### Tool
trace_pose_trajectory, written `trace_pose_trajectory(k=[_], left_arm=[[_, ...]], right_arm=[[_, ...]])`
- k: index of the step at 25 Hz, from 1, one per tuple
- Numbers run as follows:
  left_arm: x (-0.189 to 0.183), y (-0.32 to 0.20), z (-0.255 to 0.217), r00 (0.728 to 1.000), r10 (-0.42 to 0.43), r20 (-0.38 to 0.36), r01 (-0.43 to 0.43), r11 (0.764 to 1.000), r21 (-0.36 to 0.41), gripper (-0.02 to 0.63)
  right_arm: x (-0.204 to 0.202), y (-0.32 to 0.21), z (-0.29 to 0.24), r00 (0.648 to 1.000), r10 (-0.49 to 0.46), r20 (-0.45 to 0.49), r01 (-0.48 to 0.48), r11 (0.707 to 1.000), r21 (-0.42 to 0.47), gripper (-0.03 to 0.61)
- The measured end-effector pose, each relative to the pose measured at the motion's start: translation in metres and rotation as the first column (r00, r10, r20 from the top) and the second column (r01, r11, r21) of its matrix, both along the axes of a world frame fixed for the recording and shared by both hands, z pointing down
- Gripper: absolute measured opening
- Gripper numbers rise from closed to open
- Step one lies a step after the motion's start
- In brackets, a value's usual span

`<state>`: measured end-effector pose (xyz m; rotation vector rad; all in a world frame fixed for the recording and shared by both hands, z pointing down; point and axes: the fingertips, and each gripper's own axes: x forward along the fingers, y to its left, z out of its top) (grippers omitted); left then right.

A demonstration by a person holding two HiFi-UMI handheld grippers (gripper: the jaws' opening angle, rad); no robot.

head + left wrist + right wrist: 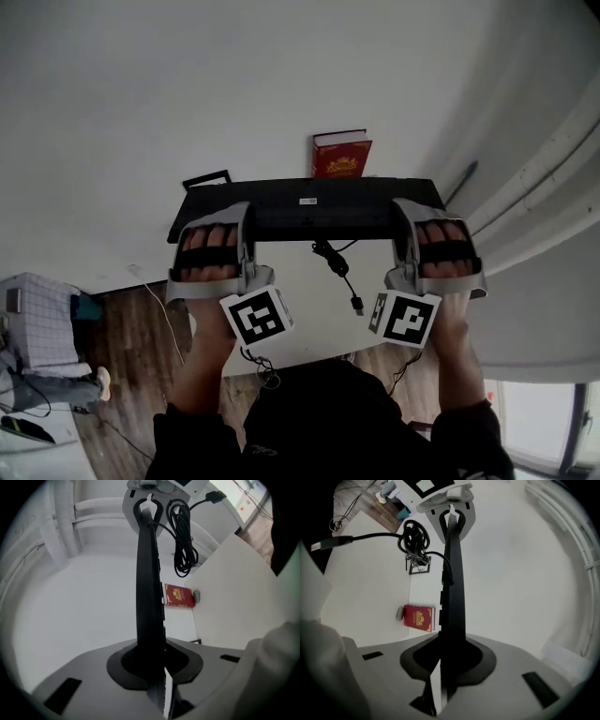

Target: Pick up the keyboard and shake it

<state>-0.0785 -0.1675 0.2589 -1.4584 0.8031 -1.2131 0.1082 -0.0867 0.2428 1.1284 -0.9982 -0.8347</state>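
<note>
Keyboard (309,211) is up off the white worktop (314,323), held in the air between both hands with its long side across the person. Its flat back face, with a small label, is turned toward the head camera. Left tool (214,232) is clenched on the keyboard's left end and right tool (424,230) on its right end; each gripper view shows the board edge-on, pinched between the pads. Black cable (336,264) hangs loose from the middle, its plug (357,304) dangling free. Red book (341,155) stands on the worktop beyond.
</note>
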Motion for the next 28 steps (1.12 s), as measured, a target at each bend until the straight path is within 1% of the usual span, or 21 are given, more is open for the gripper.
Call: trace_pose_trajectory(k=[2,5,8,11,13,14,17,19,22,25,28], left_arm=[[-0.035,-0.010,-0.001,0.996,-0.091,0.007,0.091,0.996,0.003,0.075],[-0.072,-0.022,0.006,0.978,-0.209,0.015,0.209,0.978,0.008,0.074],[-0.099,-0.025,0.020,0.942,-0.336,0.021,0.336,0.942,0.004,0.074],[-0.150,-0.017,0.013,0.893,-0.450,-0.011,0.450,0.893,-0.007,0.074],[-0.185,-0.014,-0.001,0.875,-0.483,-0.030,0.483,0.875,-0.014,0.074],[-0.195,-0.014,-0.004,0.869,-0.494,-0.033,0.494,0.869,-0.016,0.074],[-0.206,-0.021,0.000,0.838,-0.546,-0.031,0.545,0.838,-0.012,0.074],[-0.211,-0.024,0.002,0.821,-0.570,-0.031,0.570,0.822,-0.009,0.074],[-0.214,-0.021,-0.002,0.815,-0.578,-0.039,0.578,0.816,0.007,0.074],[-0.222,-0.018,-0.008,0.828,-0.557,-0.056,0.558,0.830,-0.009,0.074],[-0.220,-0.018,-0.009,0.840,-0.540,-0.053,0.539,0.842,-0.035,0.074]], right_arm=[[-0.033,-0.016,-0.003,0.995,-0.096,0.012,0.096,0.995,0.007,0.086],[-0.066,-0.032,0.000,0.976,-0.216,0.020,0.216,0.976,0.023,0.086],[-0.091,-0.040,0.010,0.939,-0.342,0.016,0.342,0.939,0.037,0.086],[-0.140,-0.038,-0.003,0.885,-0.466,-0.011,0.466,0.884,0.047,0.086],[-0.175,-0.035,-0.020,0.861,-0.507,-0.022,0.508,0.860,0.046,0.087],[-0.185,-0.034,-0.024,0.853,-0.521,-0.023,0.521,0.852,0.046,0.087],[-0.197,-0.038,-0.021,0.820,-0.571,-0.035,0.572,0.818,0.052,0.087],[-0.201,-0.039,-0.020,0.807,-0.589,-0.050,0.591,0.805,0.056,0.089],[-0.205,-0.031,-0.020,0.804,-0.591,-0.060,0.594,0.802,0.060,0.091],[-0.218,-0.017,-0.031,0.814,-0.574,-0.085,0.579,0.814,0.046,0.092],[-0.222,-0.005,-0.040,0.826,-0.552,-0.116,0.559,0.828,0.040,0.100]])
